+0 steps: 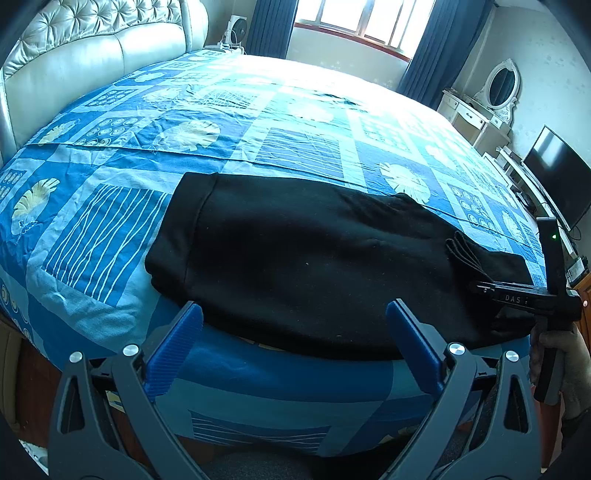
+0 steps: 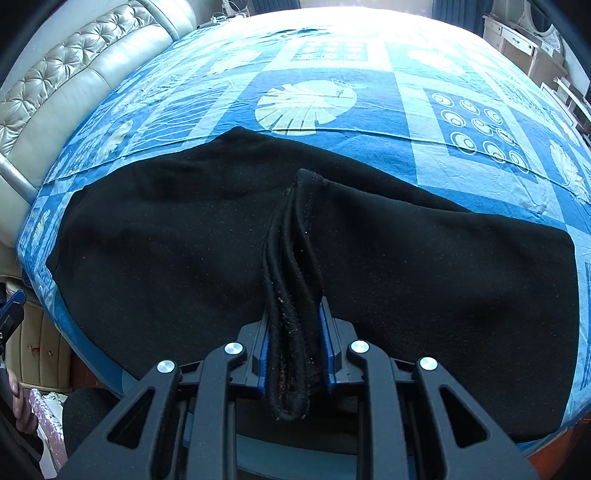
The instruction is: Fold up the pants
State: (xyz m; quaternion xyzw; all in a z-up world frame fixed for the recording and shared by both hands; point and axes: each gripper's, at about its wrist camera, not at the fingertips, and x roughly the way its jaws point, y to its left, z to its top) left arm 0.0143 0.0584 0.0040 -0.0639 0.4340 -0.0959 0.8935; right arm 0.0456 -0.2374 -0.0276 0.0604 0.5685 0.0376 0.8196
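Observation:
Black pants point(image 1: 295, 258) lie folded lengthwise along the near edge of the bed, waistband to the left; they also fill the right wrist view point(image 2: 147, 258). My left gripper point(image 1: 293, 314) is open and empty, its blue fingers point(image 1: 181, 339) just short of the pants' near edge. My right gripper point(image 2: 293, 314) is shut on a bunched stack of the pants' leg hems point(image 2: 295, 258), lifted a little over the cloth. In the left wrist view the right gripper point(image 1: 480, 282) shows at the pants' right end.
The bed has a blue patterned sheet point(image 1: 258, 129) and a padded headboard point(image 1: 92, 55) at the left. A white dresser with mirror point(image 1: 480, 110) and a TV point(image 1: 557, 173) stand at the right. A window with dark curtains point(image 1: 354, 22) is behind.

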